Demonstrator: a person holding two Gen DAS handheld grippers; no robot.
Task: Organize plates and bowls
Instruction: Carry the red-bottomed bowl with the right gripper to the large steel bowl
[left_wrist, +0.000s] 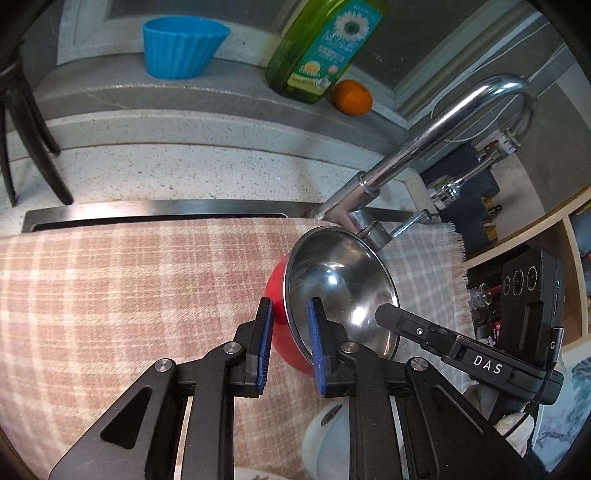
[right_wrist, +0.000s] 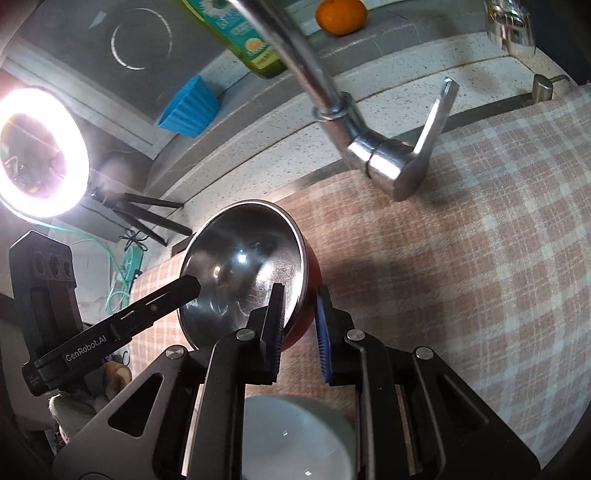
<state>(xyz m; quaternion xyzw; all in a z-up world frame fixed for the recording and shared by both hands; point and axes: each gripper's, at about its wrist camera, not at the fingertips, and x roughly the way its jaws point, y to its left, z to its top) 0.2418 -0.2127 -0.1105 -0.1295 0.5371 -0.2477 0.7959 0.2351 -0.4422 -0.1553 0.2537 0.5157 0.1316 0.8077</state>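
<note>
Both grippers, left (left_wrist: 290, 341) and right (right_wrist: 301, 325), pinch opposite rims of one red-sided steel bowl (left_wrist: 340, 291), held tilted at frame centre above the checked cloth (left_wrist: 129, 295) beside the faucet (left_wrist: 424, 147).

Checked cloth (left_wrist: 129, 288), chrome faucet (left_wrist: 424, 147), orange (left_wrist: 352, 96), blue cup (left_wrist: 181, 48), lit ring light (right_wrist: 40, 155)

Both grippers are showing black angular linkage arms with silver round screws and ribbed blue pads (left_wrist: 263, 343). The right gripper (left_wrist: 384, 314) is wearing white "DAS" lettering; the left gripper (right_wrist: 190, 286) is bearing "GenRobot.AI" in white.
</note>
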